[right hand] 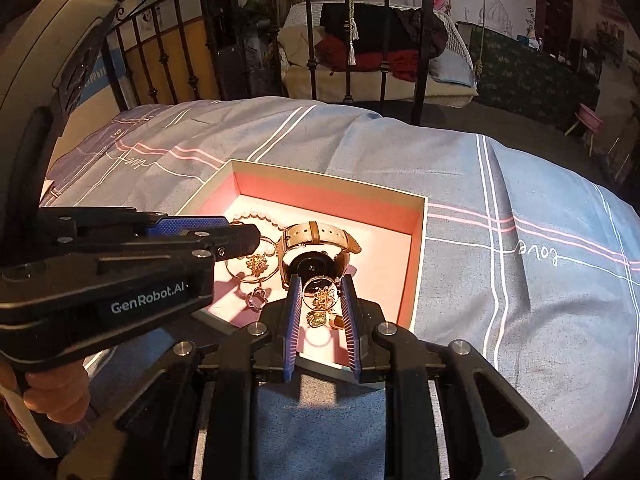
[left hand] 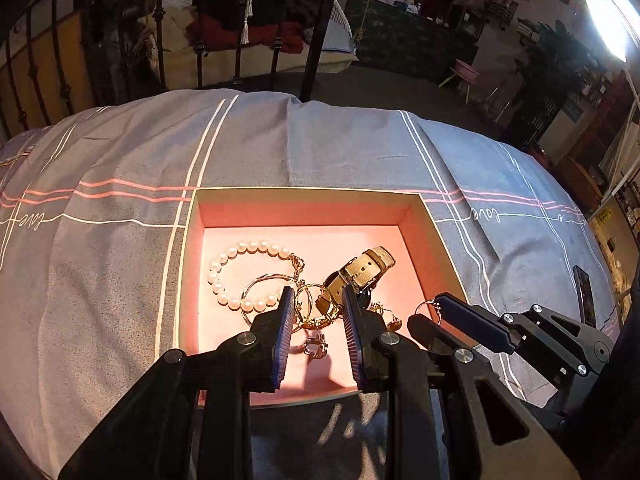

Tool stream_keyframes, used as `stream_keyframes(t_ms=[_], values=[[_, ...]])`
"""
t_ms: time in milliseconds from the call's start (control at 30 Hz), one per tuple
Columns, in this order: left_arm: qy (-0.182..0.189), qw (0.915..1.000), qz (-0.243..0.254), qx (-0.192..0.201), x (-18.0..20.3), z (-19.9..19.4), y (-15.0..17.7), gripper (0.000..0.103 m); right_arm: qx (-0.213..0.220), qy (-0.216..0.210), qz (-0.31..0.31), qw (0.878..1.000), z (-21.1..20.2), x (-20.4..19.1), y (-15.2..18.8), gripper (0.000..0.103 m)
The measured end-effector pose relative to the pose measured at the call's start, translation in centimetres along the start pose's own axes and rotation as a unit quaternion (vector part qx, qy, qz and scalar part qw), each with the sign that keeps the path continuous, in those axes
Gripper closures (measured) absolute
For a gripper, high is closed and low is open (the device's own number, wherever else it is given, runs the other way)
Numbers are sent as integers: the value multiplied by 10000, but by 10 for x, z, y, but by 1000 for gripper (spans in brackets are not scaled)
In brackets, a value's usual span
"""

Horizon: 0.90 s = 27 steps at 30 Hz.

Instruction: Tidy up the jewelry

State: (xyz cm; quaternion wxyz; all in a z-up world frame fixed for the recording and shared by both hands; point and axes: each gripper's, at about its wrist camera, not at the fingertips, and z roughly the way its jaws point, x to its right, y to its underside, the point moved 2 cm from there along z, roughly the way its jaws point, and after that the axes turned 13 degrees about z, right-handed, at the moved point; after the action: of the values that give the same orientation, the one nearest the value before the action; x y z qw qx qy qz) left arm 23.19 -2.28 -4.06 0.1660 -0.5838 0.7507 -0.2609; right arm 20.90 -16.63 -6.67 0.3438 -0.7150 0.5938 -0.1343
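An open pink-lined box lies on a grey striped bedspread. Inside it are a pearl bracelet, a thin gold bangle, a beige-strapped watch and small earrings. My left gripper hovers over the box, shut on a gold hoop earring with a flower charm. My right gripper is over the box's near right corner, shut on a matching hoop earring.
The bedspread runs wide around the box. A black iron bed rail stands behind it. A dark flat object lies to the right. A person's hand holds the left gripper's handle.
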Motion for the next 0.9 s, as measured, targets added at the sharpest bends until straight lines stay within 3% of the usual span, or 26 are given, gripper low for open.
stream_keyframes(t_ms=[900], values=[[92,9997,-63,-208,-1,16,-1,77,-258,-45,-144,9996,18,-5,9,82]])
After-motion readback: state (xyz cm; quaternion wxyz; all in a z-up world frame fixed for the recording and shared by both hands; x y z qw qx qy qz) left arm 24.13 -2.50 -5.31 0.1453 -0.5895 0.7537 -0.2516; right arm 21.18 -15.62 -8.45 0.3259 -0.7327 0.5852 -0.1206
